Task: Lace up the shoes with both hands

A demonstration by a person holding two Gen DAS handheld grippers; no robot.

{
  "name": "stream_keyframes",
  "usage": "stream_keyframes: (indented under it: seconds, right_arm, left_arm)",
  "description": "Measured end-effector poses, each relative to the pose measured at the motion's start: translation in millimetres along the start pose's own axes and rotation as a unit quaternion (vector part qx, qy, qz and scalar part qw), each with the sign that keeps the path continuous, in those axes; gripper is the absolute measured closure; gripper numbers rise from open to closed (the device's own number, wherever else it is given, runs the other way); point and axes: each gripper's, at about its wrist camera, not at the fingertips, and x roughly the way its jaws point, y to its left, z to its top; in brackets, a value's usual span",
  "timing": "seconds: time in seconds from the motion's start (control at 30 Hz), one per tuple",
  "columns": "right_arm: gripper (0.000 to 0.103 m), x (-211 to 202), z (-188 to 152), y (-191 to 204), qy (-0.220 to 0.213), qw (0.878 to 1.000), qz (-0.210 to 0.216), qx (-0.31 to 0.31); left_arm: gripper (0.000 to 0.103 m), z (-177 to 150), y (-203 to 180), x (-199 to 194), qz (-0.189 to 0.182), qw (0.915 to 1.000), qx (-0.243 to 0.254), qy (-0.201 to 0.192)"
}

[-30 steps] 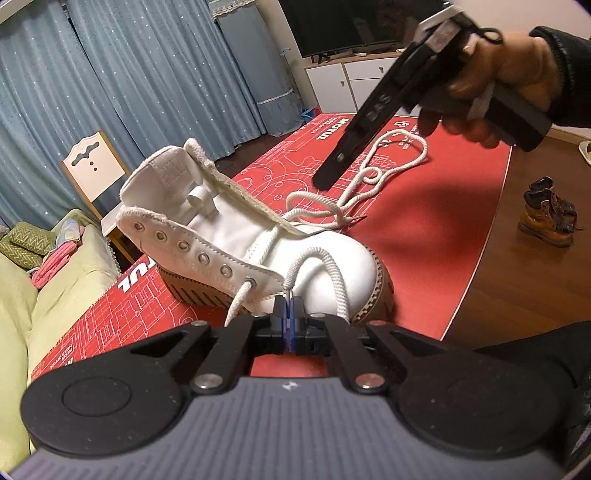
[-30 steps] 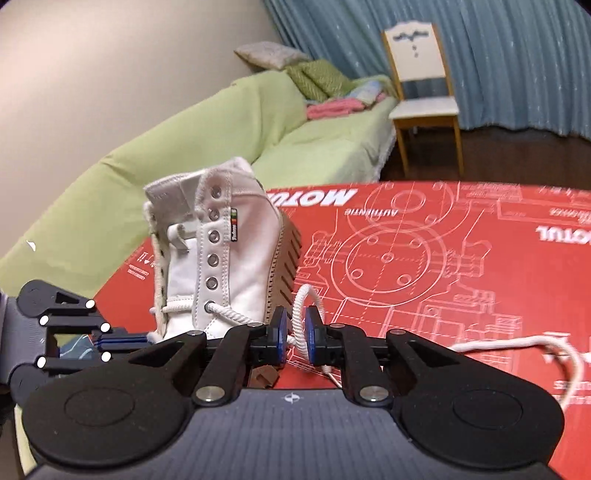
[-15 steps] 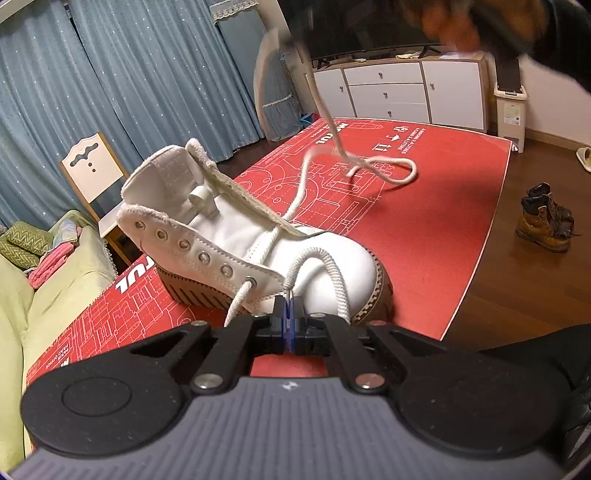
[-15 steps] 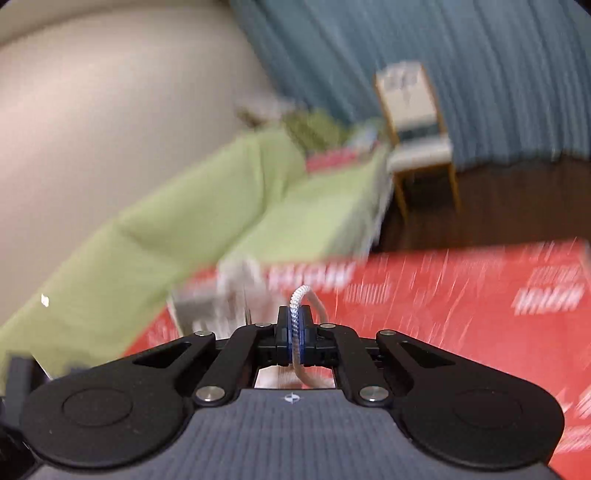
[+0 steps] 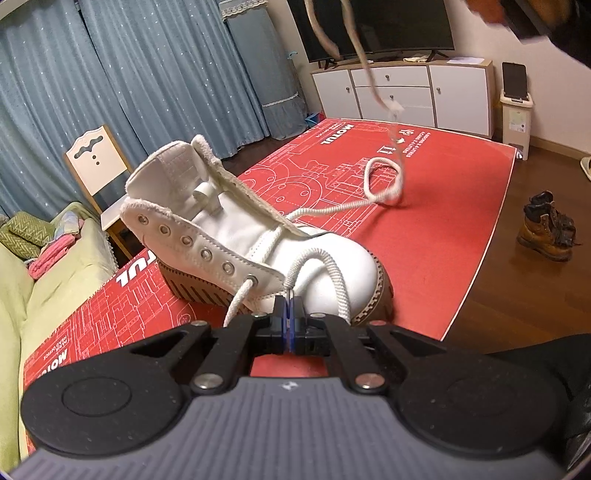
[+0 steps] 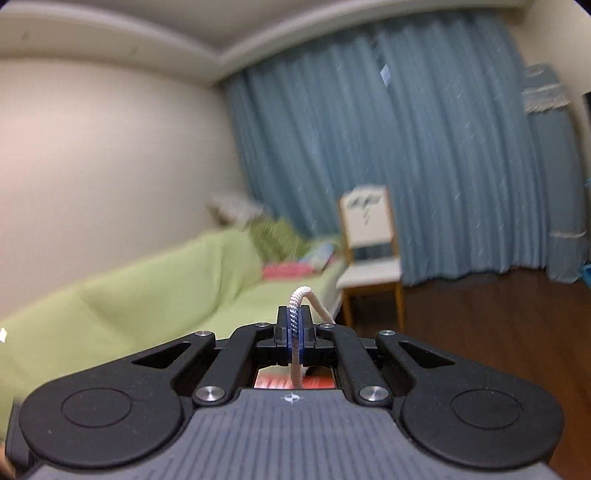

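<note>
Both tongs pinch the lace [image 5: 334,271]: left tongs [image 5: 289,308] by the boot [image 5: 258,236] on the red mat [image 5: 443,221], right tongs [image 6: 294,326] raised, drawing slack; next, I judge, threading 1 empty eyelet [image 5: 228,267].

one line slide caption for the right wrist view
Right gripper pinching a white braided shoelace, raised toward blue curtains.

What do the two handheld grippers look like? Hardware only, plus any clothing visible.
Both match: left gripper and right gripper have a grey ribbed body with a small emblem, black linkage arms with silver rivets, round black discs at each side, and blue finger pads. No cables are visible. A dark sleeve shows top right.
</note>
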Motion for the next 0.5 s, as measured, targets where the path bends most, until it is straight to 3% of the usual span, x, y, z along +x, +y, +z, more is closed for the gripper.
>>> stream_keyframes:
  seconds: [0.1, 0.17, 0.33, 0.5]
  right_arm:
    - [0.099, 16.5, -25.6, 4.1, 0.091, 0.994, 0.049, -0.022]
    - [0.099, 23.5, -47.4, 10.1, 0.130, 0.989, 0.051, -0.053]
    - [0.099, 37.2, -93.5, 19.0, 0.188, 0.976, 0.039, -0.103]
    - [0.099, 50.4, -122.9, 15.6, 0.224, 0.968, 0.010, -0.112]
  left_arm:
    - [0.103, -1.1, 3.3, -1.5, -0.008, 0.9999, -0.014, -0.003]
    - [0.103, -2.1, 6.6, -4.0, -0.016, 0.9994, -0.030, -0.008]
    - [0.103, -4.5, 13.2, -22.0, -0.008, 0.9989, -0.043, -0.013]
    - [0.103, -17.8, 33.5, -48.7, 0.048, 0.9976, -0.050, 0.003]
